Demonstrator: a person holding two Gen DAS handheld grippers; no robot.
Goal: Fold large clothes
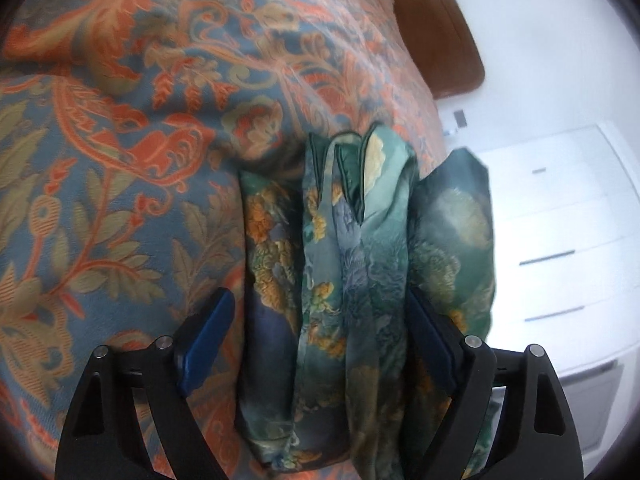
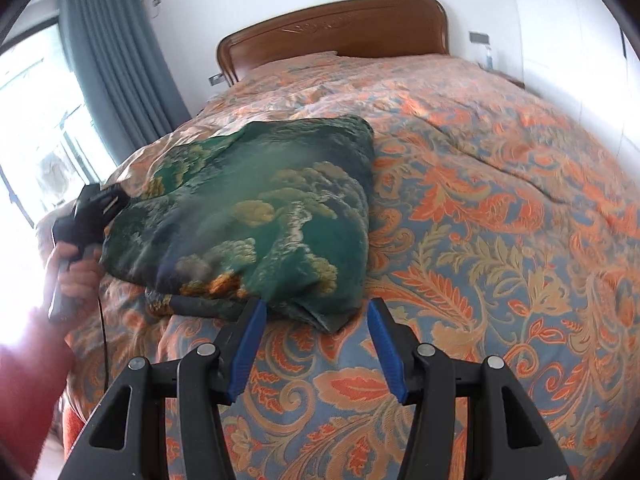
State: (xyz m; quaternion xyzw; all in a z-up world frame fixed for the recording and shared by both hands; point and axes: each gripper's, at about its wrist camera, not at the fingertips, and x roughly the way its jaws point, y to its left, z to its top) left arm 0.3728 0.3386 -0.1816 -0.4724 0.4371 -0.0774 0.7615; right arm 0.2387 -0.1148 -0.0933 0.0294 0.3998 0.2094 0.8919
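A green silky garment with yellow and blue print (image 2: 256,216) lies folded in a thick bundle on the bed. In the left wrist view the garment (image 1: 352,264) fills the gap between the fingers as stacked folded layers. My left gripper (image 1: 320,308) is open, its blue pads either side of the bundle's end; in the right wrist view the left gripper (image 2: 100,200) sits at the bundle's left end, held by a hand. My right gripper (image 2: 316,312) is open and empty, its tips just short of the bundle's near corner, above the bedspread.
The bed is covered by an orange and blue floral bedspread (image 2: 480,240). A wooden headboard (image 2: 332,28) stands at the far end. A window with grey curtains (image 2: 116,60) is at the left. A white chest of drawers (image 1: 560,240) stands beside the bed.
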